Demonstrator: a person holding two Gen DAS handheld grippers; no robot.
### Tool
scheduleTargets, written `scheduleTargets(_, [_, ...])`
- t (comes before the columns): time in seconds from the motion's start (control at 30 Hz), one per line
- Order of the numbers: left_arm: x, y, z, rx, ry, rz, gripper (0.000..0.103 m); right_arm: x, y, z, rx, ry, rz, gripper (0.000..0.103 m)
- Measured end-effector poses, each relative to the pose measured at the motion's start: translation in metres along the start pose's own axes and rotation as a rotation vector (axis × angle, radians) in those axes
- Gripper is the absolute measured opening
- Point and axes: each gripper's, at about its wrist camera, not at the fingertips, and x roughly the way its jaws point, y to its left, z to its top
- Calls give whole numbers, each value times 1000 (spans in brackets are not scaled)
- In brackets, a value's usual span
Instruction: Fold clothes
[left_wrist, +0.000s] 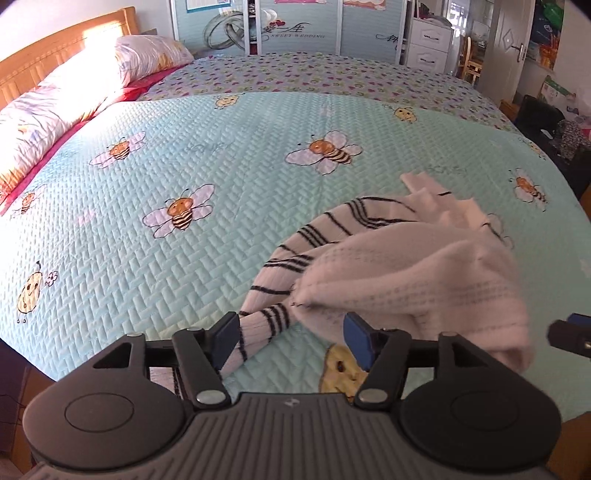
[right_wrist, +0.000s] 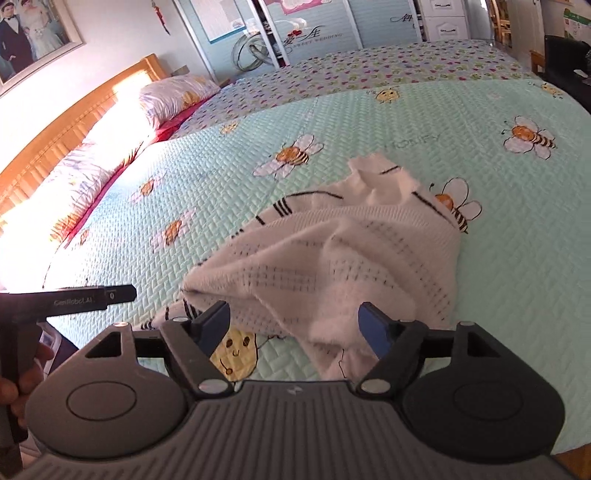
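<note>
In the left wrist view, the left gripper sits low over the near edge of a bed covered by a mint-green quilted bedspread printed with cartoon bees, its two blue-padded fingers spread wide apart and clamping nothing. A crumpled white knitted garment with thin black stripes lies on the bedspread just ahead and to the right of it; one striped sleeve end trails down between the open fingers, brushing or lying just beside the left pad, though actual contact is hard to judge. The dark tip of the right gripper pokes in at the right edge, near the garment's lower right fold. Farther back lie floral pillows against a wooden headboard, with a pale blue sliding wardrobe behind the bed. In the right wrist view, the right gripper also has its blue pads set wide apart with nothing held; the bunched garment rests on the bedspread directly ahead, its near hem lying between and just beyond the fingers. The left gripper reaches in from the left edge, close to the garment's left corner, held by a hand partly visible at the frame's side
</note>
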Motion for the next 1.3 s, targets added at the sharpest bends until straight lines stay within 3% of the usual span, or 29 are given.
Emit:
scheduleTargets(0.1, [-16, -18, 8, 25, -22, 2, 67, -7, 3, 11, 31, 10, -38, 83])
scheduleTargets(0.17, [-26, -30, 12, 38, -32, 3, 75, -9, 5, 15, 39, 18, -55, 83])
scheduleTargets(0.37, [-23, -41, -2, -65, -12, -18, 77, -5, 8, 11, 56, 46, -45, 83])
scheduleTargets(0.53, [23, 28, -48, -346, 19, 111, 78, 14, 9, 1, 67, 92, -44, 83])
scheduleTargets(0.67, [72, 117, -102, -745, 129, 34, 77, 31, 14, -4, 56, 131, -41, 83])
scheduleTargets(0.73, [90, 140, -114, -854, 157, -10, 76, 39, 17, -7, 51, 150, -39, 83])
scheduleTargets(0.8, [101, 149, -114, -872, 135, -53, 76, 48, 20, -10, 46, 169, -38, 83])
scheduleTargets(1.0, [134, 152, -86, -862, 101, -79, 76, 56, 10, -12, 70, 186, -63, 83])
scheduleTargets(1.1, [147, 145, -53, -814, 49, -129, 76, 56, 1, -13, 96, 184, -79, 83])
scheduleTargets(1.2, [181, 127, -9, -733, 60, -189, 76, 55, -9, -13, 121, 182, -95, 83])
scheduleTargets(1.23, [190, 119, 5, -707, 62, -228, 76, 55, -12, -13, 130, 181, -101, 83])
scheduleTargets(1.3, [201, 92, 35, -653, 60, -393, 76, 55, -18, -13, 147, 180, -111, 83])
